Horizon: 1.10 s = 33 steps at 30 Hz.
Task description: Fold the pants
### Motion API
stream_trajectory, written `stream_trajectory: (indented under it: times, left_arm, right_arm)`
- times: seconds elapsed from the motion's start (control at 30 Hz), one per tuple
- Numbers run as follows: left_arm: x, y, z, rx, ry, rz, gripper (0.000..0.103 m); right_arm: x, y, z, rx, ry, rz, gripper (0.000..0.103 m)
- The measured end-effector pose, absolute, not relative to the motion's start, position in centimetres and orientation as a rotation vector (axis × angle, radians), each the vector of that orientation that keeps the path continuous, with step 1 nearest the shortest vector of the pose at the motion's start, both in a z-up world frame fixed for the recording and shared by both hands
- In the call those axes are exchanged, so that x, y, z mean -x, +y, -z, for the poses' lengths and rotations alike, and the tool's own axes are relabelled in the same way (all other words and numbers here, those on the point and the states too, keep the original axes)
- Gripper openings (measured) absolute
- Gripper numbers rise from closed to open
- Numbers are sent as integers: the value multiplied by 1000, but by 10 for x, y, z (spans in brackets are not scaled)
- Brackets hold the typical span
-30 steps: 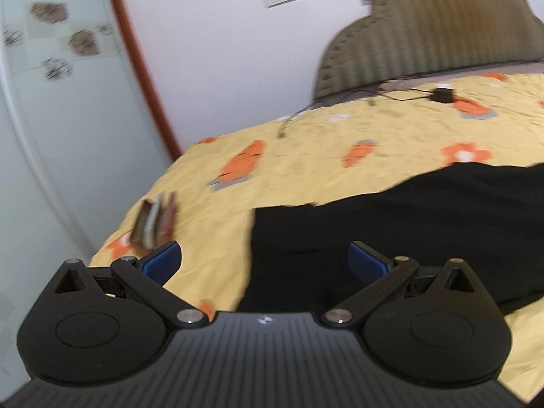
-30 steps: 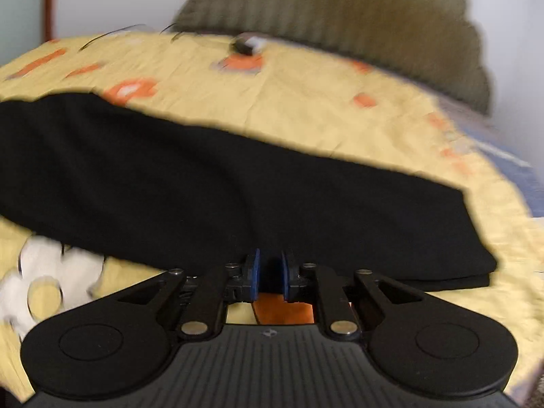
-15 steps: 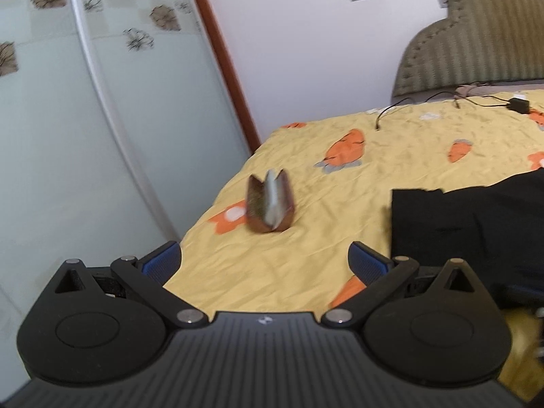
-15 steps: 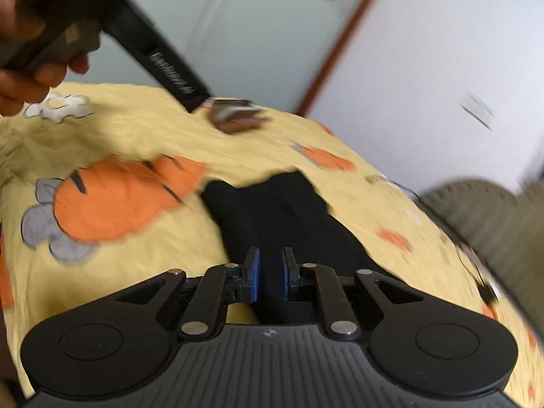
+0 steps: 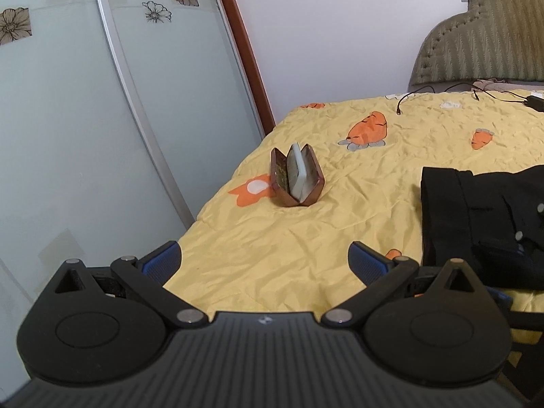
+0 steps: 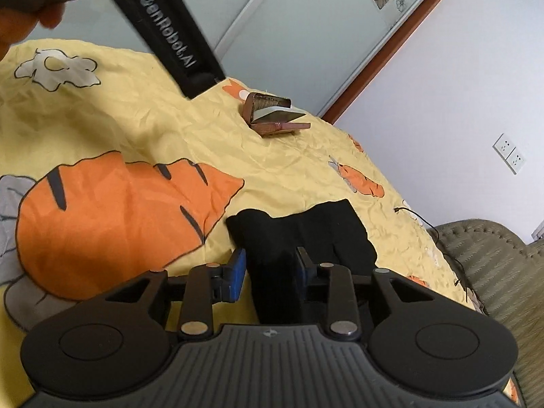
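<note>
The black pants (image 5: 482,217) lie folded on the yellow carrot-print bedspread (image 5: 340,221), at the right edge of the left wrist view. My left gripper (image 5: 265,261) is open and empty, held over bare bedspread to the left of the pants. In the right wrist view the pants (image 6: 306,234) lie straight ahead. My right gripper (image 6: 270,268) is open, its blue fingers (image 6: 236,272) standing either side of the near end of the folded pants without closing on it.
An open brown case (image 5: 295,176) stands on the bed near its left edge, also in the right wrist view (image 6: 272,115). A glass sliding door (image 5: 85,119) stands left of the bed. A headboard (image 5: 482,37) and black cables (image 5: 442,90) are at the far end.
My right gripper has opened from shut and swung round over the pants' end. My left gripper has swung left, off the pants, toward the brown case, staying open.
</note>
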<state>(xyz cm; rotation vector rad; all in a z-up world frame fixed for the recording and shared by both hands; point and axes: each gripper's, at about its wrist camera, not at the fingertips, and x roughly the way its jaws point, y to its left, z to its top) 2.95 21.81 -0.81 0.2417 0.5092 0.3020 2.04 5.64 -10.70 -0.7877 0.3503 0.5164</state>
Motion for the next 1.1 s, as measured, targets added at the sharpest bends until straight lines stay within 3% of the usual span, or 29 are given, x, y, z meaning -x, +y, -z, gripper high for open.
stream_trajectory:
  times: [0.07, 0.2, 0.43, 0.73, 0.83, 1.1]
  left_arm:
    - [-30, 219, 10, -243, 512, -307, 103]
    - [-31, 224, 12, -233, 518, -306, 103]
    - [-35, 228, 18, -223, 533, -303, 103]
    - [-38, 228, 17, -214, 539, -306, 103]
    - [-40, 225, 13, -214, 533, -299, 103]
    - [-59, 179, -7, -175, 499, -97, 103]
  right_arm:
    - [-24, 59, 110, 815, 358, -497, 29]
    - [-26, 61, 110, 793, 358, -516, 15]
    - [-45, 45, 92, 564, 425, -557, 10]
    - [-51, 70, 110, 665, 402, -537, 14]
    - [-39, 65, 98, 655, 403, -547, 28]
    - [0, -35, 62, 470, 356, -317, 28]
